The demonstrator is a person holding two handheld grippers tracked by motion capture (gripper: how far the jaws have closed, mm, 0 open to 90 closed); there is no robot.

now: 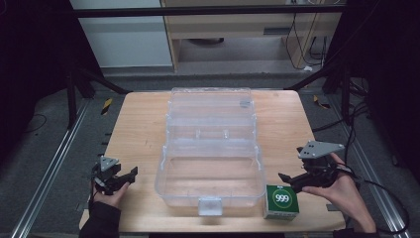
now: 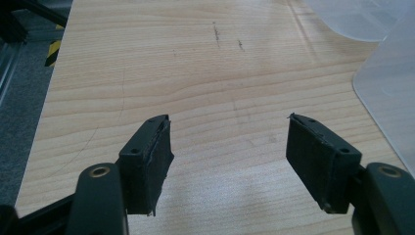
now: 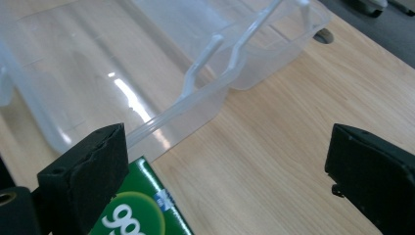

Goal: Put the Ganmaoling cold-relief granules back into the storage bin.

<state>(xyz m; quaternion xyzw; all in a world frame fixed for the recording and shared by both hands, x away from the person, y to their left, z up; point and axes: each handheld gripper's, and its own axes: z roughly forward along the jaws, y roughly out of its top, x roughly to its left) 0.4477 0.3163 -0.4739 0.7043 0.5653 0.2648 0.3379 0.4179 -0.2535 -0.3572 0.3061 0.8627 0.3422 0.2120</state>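
Tools [image 1: 130, 174] [image 1: 285, 177] two, green box [image 1: 281, 200] one.

The high view is dim and soft, its corners falling to black. Overhead light leaves streaks of glare on the clear plastic box [image 3: 122, 93]; the counter [image 2: 195, 73] looks evenly lit.

Overhead view; two close gripper views

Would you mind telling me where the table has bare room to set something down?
Bare wood lies left of the clear box, ahead of the left gripper, and right of the lid, beyond the right gripper. The near right corner is crowded: the green carton sits beside the box there.
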